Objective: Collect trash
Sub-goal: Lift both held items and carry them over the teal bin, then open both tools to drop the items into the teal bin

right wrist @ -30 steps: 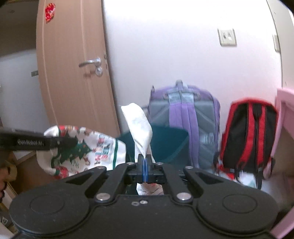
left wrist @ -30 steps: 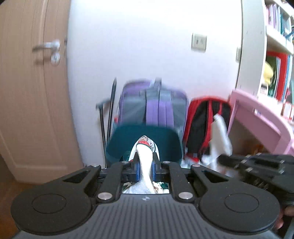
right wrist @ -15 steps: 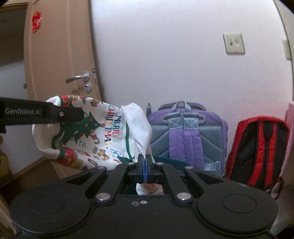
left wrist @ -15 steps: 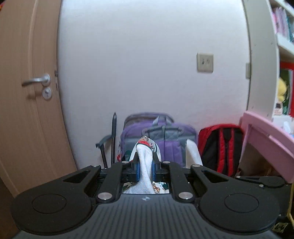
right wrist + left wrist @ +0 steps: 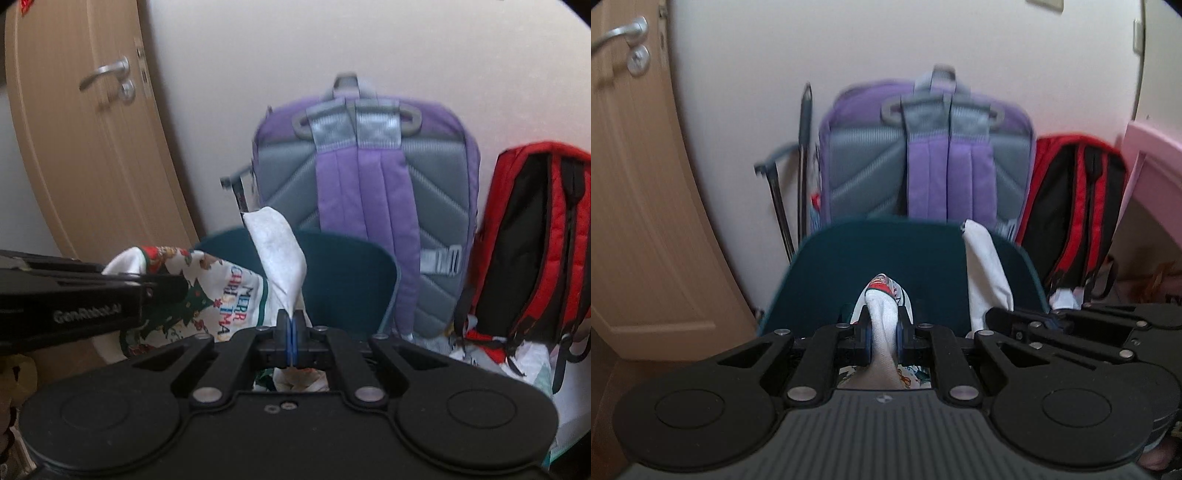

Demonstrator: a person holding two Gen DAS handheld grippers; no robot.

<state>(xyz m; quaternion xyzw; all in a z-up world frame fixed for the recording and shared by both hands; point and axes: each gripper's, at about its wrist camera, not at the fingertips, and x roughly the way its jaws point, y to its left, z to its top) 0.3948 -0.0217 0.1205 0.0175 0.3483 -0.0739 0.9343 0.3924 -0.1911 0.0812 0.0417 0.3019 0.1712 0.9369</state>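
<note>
Christmas bag (image 5: 207,291) pinched by both grippers, bin (image 5: 827,280) beyond

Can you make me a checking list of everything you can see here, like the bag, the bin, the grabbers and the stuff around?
Surface: no table; the floor is barely visible.
Job's things: a white Christmas-print bag hangs between both grippers, in front of a dark teal bin.
Clutter: purple backpack and red backpack lean against the wall behind the bin; a dark folded frame stands left of the purple one.
Grippers: left gripper is shut on a bunched fold of the bag; right gripper is shut on a thin edge of it.
Cables: nothing seen.
Surroundings: wooden door with metal handle at left, pink furniture at right.
</note>
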